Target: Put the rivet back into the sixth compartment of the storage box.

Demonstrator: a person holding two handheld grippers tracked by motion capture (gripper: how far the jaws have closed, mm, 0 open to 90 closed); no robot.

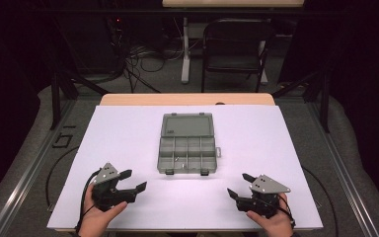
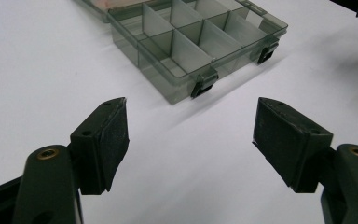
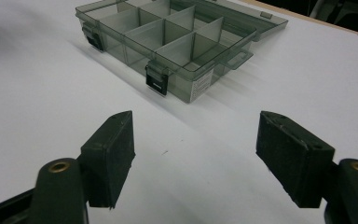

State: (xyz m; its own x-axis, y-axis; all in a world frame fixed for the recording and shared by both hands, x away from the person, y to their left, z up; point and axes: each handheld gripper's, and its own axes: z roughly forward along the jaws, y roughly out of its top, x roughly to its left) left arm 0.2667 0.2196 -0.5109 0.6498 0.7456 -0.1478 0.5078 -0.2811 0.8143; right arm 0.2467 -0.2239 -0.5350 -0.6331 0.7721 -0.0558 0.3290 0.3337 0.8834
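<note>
A grey see-through compartment box (image 1: 186,150) lies open in the middle of the white table, its lid (image 1: 187,125) folded back flat behind it. A small item rests in one near compartment (image 1: 177,159). My left gripper (image 1: 132,180) is near the front left, held in a hand, jaws open and empty, pointing toward the box (image 2: 200,39). My right gripper (image 1: 240,185) is at the front right, open too, with nothing between its fingers; the box (image 3: 172,37) lies ahead of it. Two black latches (image 2: 204,84) face the grippers.
The white sheet (image 1: 128,133) covers a wooden table. Behind the table stand a black folding chair (image 1: 234,47), a white table leg (image 1: 185,49) and cables on the floor. Dark floor mats flank both sides.
</note>
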